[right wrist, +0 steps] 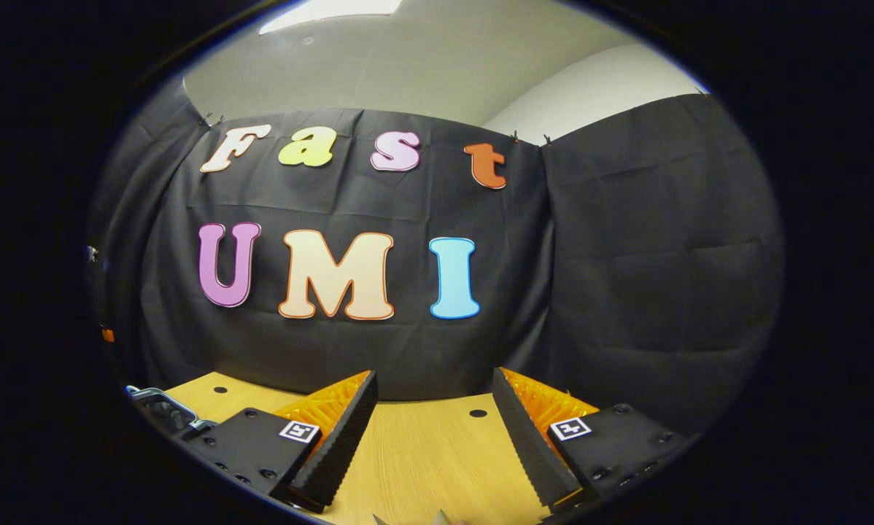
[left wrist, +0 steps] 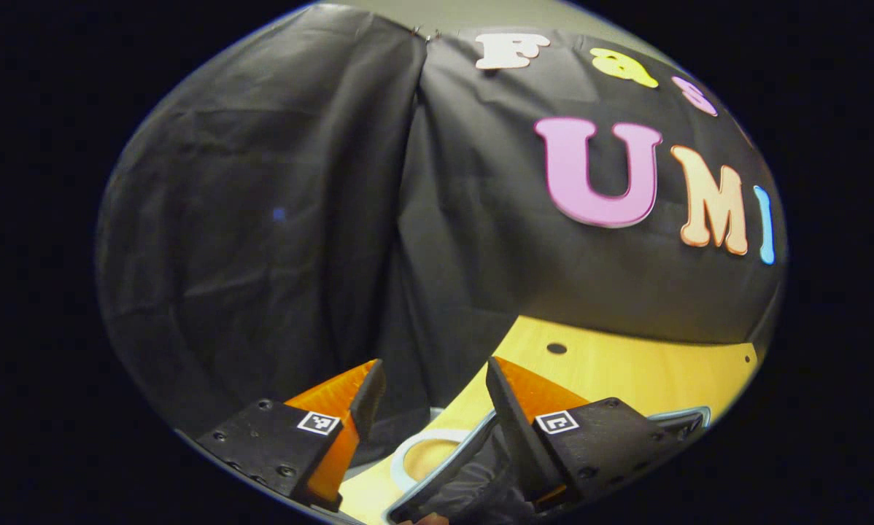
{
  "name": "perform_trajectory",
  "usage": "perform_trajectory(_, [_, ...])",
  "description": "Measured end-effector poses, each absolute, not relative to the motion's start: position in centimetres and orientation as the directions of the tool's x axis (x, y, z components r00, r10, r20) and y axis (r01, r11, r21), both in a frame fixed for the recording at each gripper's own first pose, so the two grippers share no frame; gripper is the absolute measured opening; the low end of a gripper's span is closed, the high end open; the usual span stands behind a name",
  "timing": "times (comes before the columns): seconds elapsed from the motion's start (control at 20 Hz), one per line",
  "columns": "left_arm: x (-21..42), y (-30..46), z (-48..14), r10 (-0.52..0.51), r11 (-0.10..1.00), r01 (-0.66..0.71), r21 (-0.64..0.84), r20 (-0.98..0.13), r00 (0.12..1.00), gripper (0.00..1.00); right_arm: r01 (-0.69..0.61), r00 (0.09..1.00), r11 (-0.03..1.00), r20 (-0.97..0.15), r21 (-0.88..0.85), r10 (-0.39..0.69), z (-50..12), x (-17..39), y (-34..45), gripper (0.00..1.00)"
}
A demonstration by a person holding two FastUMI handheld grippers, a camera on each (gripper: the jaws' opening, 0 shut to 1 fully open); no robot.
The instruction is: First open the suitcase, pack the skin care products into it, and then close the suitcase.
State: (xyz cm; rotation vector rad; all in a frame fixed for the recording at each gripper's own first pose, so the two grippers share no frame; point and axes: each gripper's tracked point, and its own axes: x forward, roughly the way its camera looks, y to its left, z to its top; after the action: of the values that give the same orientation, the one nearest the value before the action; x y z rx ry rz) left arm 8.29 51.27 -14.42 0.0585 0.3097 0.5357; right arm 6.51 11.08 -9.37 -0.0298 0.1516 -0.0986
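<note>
In the left gripper view my left gripper (left wrist: 433, 370) is open, its fingers pointing over the near edge of a dark suitcase (left wrist: 444, 477) with a pale rim. A pale loop handle (left wrist: 408, 448) lies by that rim, between the fingers and low down. The right finger (left wrist: 513, 415) hides part of the case, and more rim shows past it on the right. In the right gripper view my right gripper (right wrist: 434, 378) is open above bare wood with nothing between its fingers. A corner of the suitcase (right wrist: 156, 402) with a grey metal fitting shows at the far left. Whether the case is open I cannot tell.
The wooden table (right wrist: 422, 445) runs back to the black cloth wall and has small round holes (right wrist: 478, 413). In the left gripper view the table (left wrist: 627, 372) ends at the cloth close behind the fingers. Small pale tips (right wrist: 441, 518) at the bottom edge are too cut off to identify.
</note>
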Motion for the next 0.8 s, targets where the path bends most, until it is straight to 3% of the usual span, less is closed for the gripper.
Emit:
perform_trajectory(0.05, [8.6, 49.8, -12.5, 0.503, 0.864, -0.484, 0.140, -0.231, 0.833, 0.84, 0.094, 0.985, 0.995, -0.140, -0.037, -0.099, -9.0, 6.6, 10.4, 0.98])
perform_trajectory(0.1, [8.6, 48.2, -10.6, 0.496, 0.868, -0.477, 0.138, -0.193, 0.846, 0.91, 0.089, 0.987, 0.996, -0.132, -0.026, -0.092, -8.6, 6.5, 9.9, 0.99])
perform_trajectory(0.3, [8.5, 40.0, -5.0, 0.417, 0.907, -0.410, 0.094, -0.068, 0.907, 0.92, 0.068, 0.991, 0.998, -0.116, 0.008, -0.066, -8.1, 6.2, 7.7, 0.96])
perform_trajectory(0.8, [8.3, 19.0, -6.0, 0.164, 0.984, -0.161, 0.071, -0.037, 0.986, 0.94, 0.010, 0.996, 0.997, -0.088, 0.077, -0.003, -7.4, 5.0, 1.6, 0.98])
